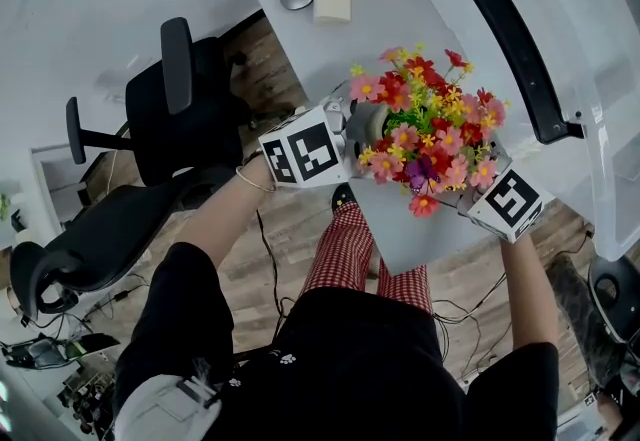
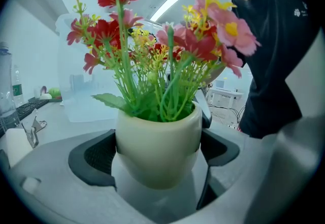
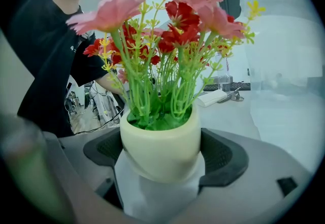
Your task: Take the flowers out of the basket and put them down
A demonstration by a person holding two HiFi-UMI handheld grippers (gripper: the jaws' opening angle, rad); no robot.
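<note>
Flowers [image 1: 430, 134] are clear of the basket [image 1: 600, 129]! Left tool [image 2: 156, 154] clamps the cream pot [image 2: 157, 131] from one side and right tool [image 3: 165, 154] clamps it from the other, pads pressed to its wall, stems upright. It's over the near corner of the table [image 1: 400, 19], just beside the basket. My call: bring it straight down, level, a little in from that edge, and let go only once it sits flat. Blooms hide the pot's base from above; touching the table or not, I can't tell.
</note>
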